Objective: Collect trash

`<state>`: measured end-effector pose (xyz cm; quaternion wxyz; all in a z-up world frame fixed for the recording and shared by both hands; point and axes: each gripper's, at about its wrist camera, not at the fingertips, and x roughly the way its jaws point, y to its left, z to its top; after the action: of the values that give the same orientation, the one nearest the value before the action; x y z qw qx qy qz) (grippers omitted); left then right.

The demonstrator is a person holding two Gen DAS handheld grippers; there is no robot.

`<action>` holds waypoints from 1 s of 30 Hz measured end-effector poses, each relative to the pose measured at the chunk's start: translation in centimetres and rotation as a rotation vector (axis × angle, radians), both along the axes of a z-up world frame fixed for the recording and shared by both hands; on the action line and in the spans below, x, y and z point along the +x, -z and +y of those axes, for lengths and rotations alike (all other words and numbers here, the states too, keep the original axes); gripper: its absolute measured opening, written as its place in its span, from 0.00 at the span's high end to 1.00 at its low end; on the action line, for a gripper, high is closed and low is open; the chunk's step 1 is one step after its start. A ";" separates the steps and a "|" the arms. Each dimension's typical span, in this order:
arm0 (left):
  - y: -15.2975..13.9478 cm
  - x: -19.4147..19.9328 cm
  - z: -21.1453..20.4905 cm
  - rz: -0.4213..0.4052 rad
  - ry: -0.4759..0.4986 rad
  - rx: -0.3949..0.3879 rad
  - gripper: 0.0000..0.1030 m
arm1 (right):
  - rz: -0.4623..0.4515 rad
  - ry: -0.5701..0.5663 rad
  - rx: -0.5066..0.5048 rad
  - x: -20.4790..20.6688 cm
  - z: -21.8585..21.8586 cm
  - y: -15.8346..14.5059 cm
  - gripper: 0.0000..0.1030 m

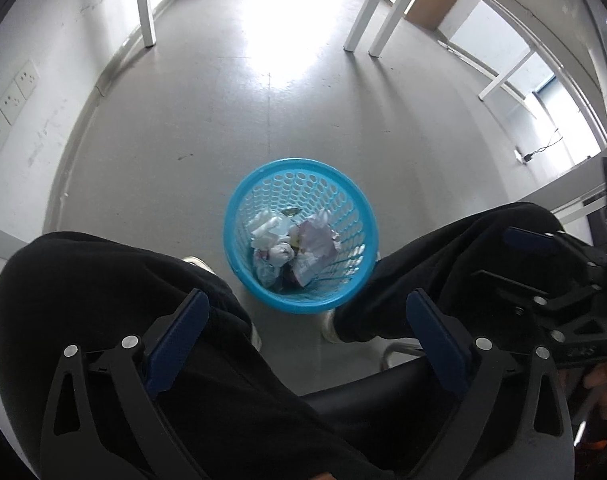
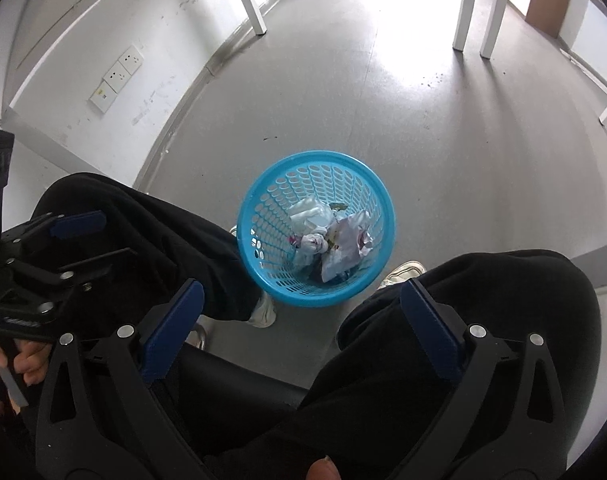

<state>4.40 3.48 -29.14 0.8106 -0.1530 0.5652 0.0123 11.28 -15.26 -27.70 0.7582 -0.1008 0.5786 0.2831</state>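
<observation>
1. We see our left tongs (image 1: 307, 320) with the two blue pads (image 1: 175, 344) far apart, so they are released and nothing is between them.
2. Our right tongs (image 2: 303, 312) are released in the same way, the blue pads (image 2: 431, 328) spread wide with nothing held.
3. The blue basket (image 1: 239, 236) stands on the grey floor (image 1: 223, 120), ahead of both tongs and in the middle between their fingers in each view.
4. The trash (image 1: 291, 244) is inside the basket: crumpled white paper and one pale purple wrapper, all lying at the bottom.
5. Below the tongs are our legs in black trousers (image 1: 103, 280), one on each side of the basket, and the white shoes (image 2: 263, 310) stand just beside its base.
6. In the left wrist view the right tongs (image 1: 551, 276) are at the right edge, above the right knee; in the right wrist view the left tongs (image 2: 63, 248) are at the left edge, above the left knee.
7. Under us is the dark seat of a chair (image 1: 363, 400).
8. Far ahead of the tongs are white table legs (image 1: 145, 4), and on the wall at the left side are white sockets (image 2: 119, 76).
</observation>
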 end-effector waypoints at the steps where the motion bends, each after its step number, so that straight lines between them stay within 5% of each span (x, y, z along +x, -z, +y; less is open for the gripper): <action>1: 0.0 0.0 0.0 0.000 -0.002 0.009 0.06 | -0.003 -0.003 0.003 0.0 0.1 -0.1 0.08; 30: 0.3 -0.2 0.1 0.018 -0.002 0.011 0.06 | 0.055 0.007 0.021 0.5 0.1 1.2 0.08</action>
<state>4.22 3.60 -29.44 0.8063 -0.1488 0.5722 0.0176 11.81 -15.13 -28.95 0.7442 -0.0830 0.5965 0.2891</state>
